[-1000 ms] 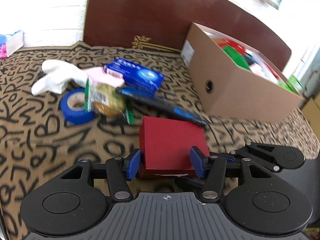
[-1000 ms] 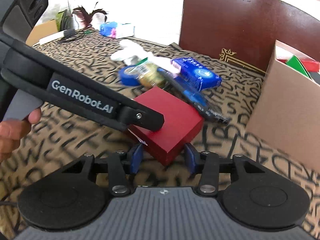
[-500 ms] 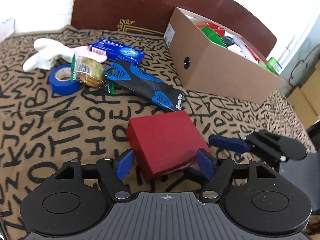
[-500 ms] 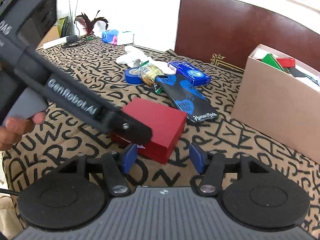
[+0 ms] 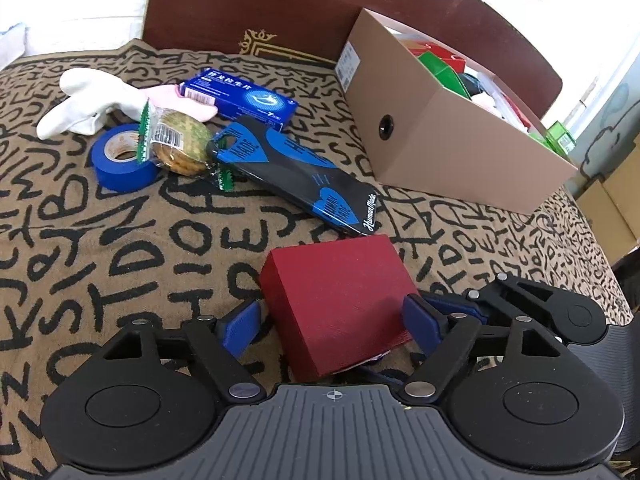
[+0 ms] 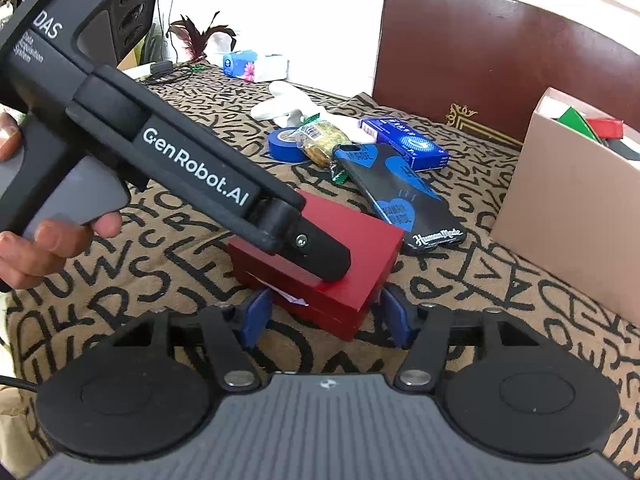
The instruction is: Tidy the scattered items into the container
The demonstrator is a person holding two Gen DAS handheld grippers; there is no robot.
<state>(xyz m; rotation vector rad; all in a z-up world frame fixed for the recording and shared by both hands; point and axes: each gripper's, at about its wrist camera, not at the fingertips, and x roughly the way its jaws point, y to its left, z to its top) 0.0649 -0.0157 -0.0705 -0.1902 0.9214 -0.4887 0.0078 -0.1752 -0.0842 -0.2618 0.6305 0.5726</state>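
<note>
A red box [image 5: 340, 300] lies on the patterned cloth, also in the right wrist view [image 6: 344, 264]. My left gripper [image 5: 334, 324] is open, its blue pads either side of the box with a gap on the left. My right gripper [image 6: 324, 316] is open around the box's near corner. The left gripper's body [image 6: 192, 176] lies across the box in the right wrist view. The cardboard container [image 5: 452, 136] stands at the right, holding several items. Beyond the box lie a black-and-blue phone case [image 5: 296, 172], blue carton [image 5: 240, 96], wrapped biscuit [image 5: 180, 144], blue tape roll [image 5: 120, 160] and white glove [image 5: 88, 100].
A dark wooden chair back [image 5: 280, 4] stands behind the table. A tissue pack [image 6: 252, 66] and feathers [image 6: 200, 36] sit at the far edge. Cardboard boxes [image 5: 612, 208] stand beyond the table's right edge.
Both grippers have risen and pulled back, and their jaws have widened. The red box, earlier gripped between the left pads, now sits loosely between them on the cloth.
</note>
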